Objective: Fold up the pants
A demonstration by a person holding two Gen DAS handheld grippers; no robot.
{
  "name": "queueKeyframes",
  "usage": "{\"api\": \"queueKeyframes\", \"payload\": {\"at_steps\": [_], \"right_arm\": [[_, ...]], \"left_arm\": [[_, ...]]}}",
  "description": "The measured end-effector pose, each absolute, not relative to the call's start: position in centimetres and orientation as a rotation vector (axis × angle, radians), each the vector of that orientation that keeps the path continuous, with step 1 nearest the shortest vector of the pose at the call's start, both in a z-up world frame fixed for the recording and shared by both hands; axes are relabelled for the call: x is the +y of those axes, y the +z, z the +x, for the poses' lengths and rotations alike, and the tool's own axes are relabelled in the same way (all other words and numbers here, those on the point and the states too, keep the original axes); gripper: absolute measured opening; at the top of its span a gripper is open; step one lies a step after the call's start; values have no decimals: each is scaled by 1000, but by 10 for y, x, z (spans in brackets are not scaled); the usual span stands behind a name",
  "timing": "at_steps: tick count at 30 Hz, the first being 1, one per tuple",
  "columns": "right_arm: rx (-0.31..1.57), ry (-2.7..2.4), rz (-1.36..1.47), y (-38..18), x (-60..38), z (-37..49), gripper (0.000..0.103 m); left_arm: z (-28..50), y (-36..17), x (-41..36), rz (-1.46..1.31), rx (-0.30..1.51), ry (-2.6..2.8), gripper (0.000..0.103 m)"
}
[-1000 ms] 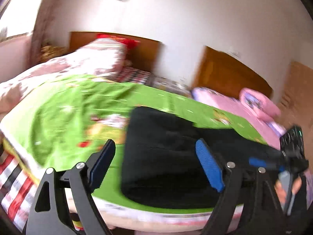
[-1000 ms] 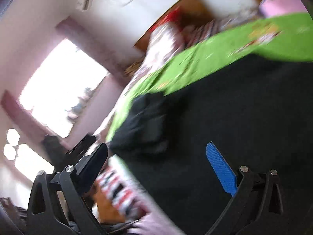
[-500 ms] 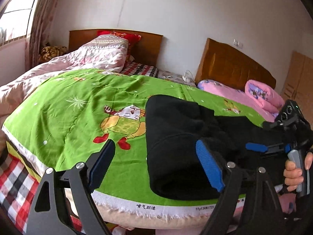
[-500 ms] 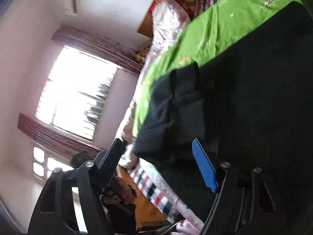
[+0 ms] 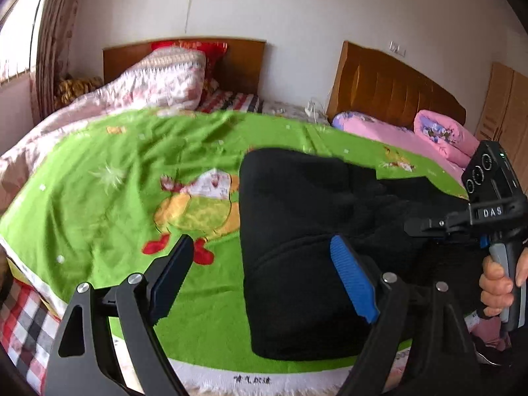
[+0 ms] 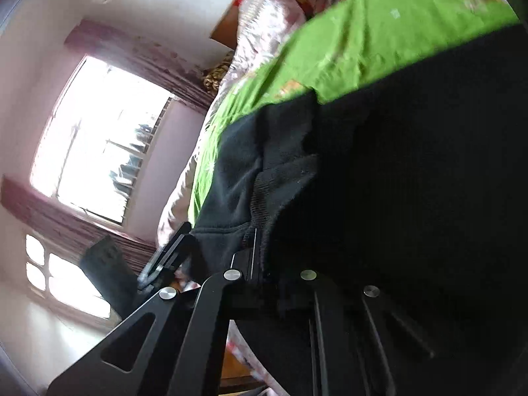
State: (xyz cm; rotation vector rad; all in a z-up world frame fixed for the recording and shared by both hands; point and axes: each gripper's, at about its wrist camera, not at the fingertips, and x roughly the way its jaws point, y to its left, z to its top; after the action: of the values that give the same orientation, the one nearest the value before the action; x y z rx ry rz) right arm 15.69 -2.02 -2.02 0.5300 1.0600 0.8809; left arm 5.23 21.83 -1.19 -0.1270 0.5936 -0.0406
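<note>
Black pants [image 5: 297, 231] lie folded on a green cartoon blanket [image 5: 115, 171] near the bed's front edge. My left gripper [image 5: 260, 247] hovers open just above the pants' near left part, one finger over the blanket and the blue-padded finger [image 5: 353, 280] over the cloth, gripping nothing. In the left wrist view my right gripper [image 5: 411, 226] reaches in from the right, held by a hand [image 5: 495, 283]. In its own view the right gripper [image 6: 255, 244] is shut on a ribbed edge of the pants [image 6: 396, 198].
A pink floral quilt [image 5: 158, 79] is piled at the head of the bed against a wooden headboard [image 5: 244, 62]. A second bed with pink bedding [image 5: 439, 135] stands at the right, with a wardrobe [image 5: 508, 105] beyond. A checked sheet [image 5: 19, 323] hangs below the blanket.
The right gripper's jaws went from wide open to shut on the pants' edge. The left gripper dipped slightly closer to the pants and stayed open.
</note>
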Motion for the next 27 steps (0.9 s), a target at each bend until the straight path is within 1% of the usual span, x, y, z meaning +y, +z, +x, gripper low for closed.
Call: {"api": "queueKeyframes", "payload": {"at_steps": [2, 4, 6, 8, 10, 11, 12, 14, 15, 16, 20, 23, 24, 25, 27], "right_arm": [[1005, 889, 499, -5, -24, 141, 10], [998, 871, 501, -4, -30, 134, 10], [1014, 847, 490, -13, -34, 132, 10], [1071, 824, 513, -31, -39, 133, 10], [1105, 815, 506, -45, -39, 135, 10], [1109, 810, 504, -47, -37, 137, 14], [1108, 810, 508, -48, -35, 142, 26], [1091, 837, 536, -43, -38, 146, 52], [1073, 851, 545, -38, -44, 144, 81], [1037, 844, 547, -30, -50, 143, 95], [983, 797, 552, -13, -72, 147, 94], [1059, 771, 566, -25, -75, 163, 94], [1088, 772, 554, -29, -71, 167, 92], [1130, 771, 524, -36, -67, 170, 90], [1138, 787, 403, -33, -46, 170, 90]], "left_arm": [[44, -1, 216, -112, 563, -43, 85], [42, 4, 213, -97, 553, -55, 88], [48, 2, 209, -78, 563, -47, 88], [57, -5, 205, -68, 597, -37, 88], [68, -18, 197, -62, 659, -53, 88], [72, -24, 195, -58, 684, -51, 89], [77, -32, 192, -52, 712, -39, 89], [81, -40, 191, -64, 734, -21, 89], [81, -42, 193, -90, 738, -22, 89], [82, -43, 195, -106, 743, -22, 89], [85, -46, 194, -134, 752, -14, 90], [88, -48, 188, -148, 752, -14, 90], [88, -48, 187, -157, 750, -10, 90], [88, -48, 187, -168, 749, -8, 90], [86, -48, 187, -184, 746, -2, 89]]}}
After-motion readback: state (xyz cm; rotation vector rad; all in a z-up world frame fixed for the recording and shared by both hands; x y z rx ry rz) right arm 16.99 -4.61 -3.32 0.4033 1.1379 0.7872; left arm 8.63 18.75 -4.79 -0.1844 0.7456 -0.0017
